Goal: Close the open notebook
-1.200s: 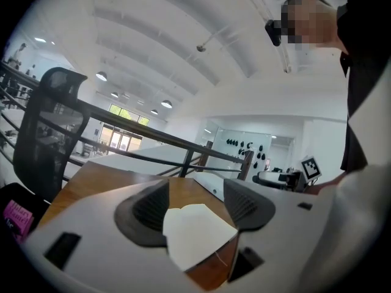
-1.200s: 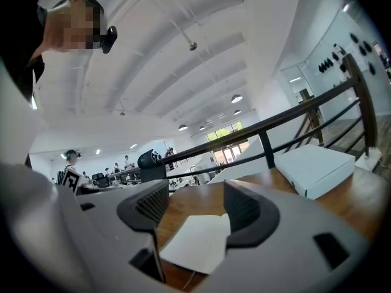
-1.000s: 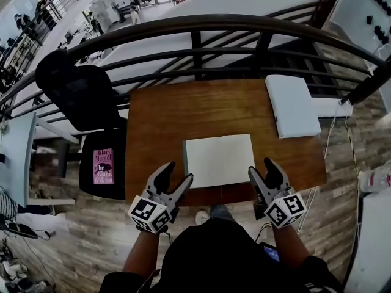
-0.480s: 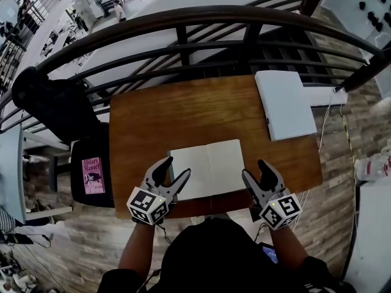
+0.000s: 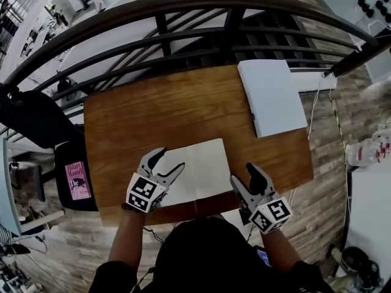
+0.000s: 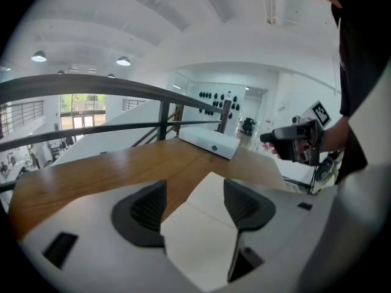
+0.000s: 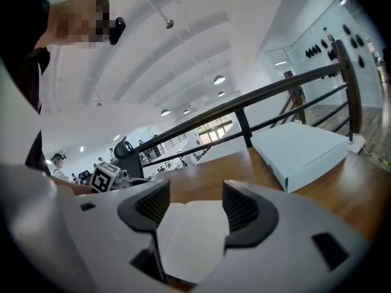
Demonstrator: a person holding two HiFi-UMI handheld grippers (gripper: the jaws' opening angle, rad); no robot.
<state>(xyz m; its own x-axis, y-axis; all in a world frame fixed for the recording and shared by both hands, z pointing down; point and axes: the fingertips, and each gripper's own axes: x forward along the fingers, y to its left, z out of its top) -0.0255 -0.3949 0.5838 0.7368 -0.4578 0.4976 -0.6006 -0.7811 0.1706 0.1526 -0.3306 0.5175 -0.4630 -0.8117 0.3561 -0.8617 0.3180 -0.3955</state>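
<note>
The open notebook [image 5: 198, 171] lies flat with its white pages up near the front edge of the wooden table [image 5: 159, 112]. My left gripper [image 5: 167, 162] is open at the notebook's left edge, one fingertip over the left page. In the left gripper view the notebook [image 6: 204, 227] shows between and below the spread jaws, nothing pinched. My right gripper [image 5: 244, 176] is open just off the notebook's right edge. In the right gripper view the notebook [image 7: 190, 232] lies ahead of the jaws, and the pads do not touch it.
A shut white box [image 5: 272, 96] lies at the table's back right corner. A dark curved railing [image 5: 183, 5] runs behind the table. Left of the table stands a black chair with a pink book [image 5: 76, 180] on its seat.
Both grippers have come down and forward towards the notebook. The left one moved further and now reaches over the left page edge. Jaws stay spread.
</note>
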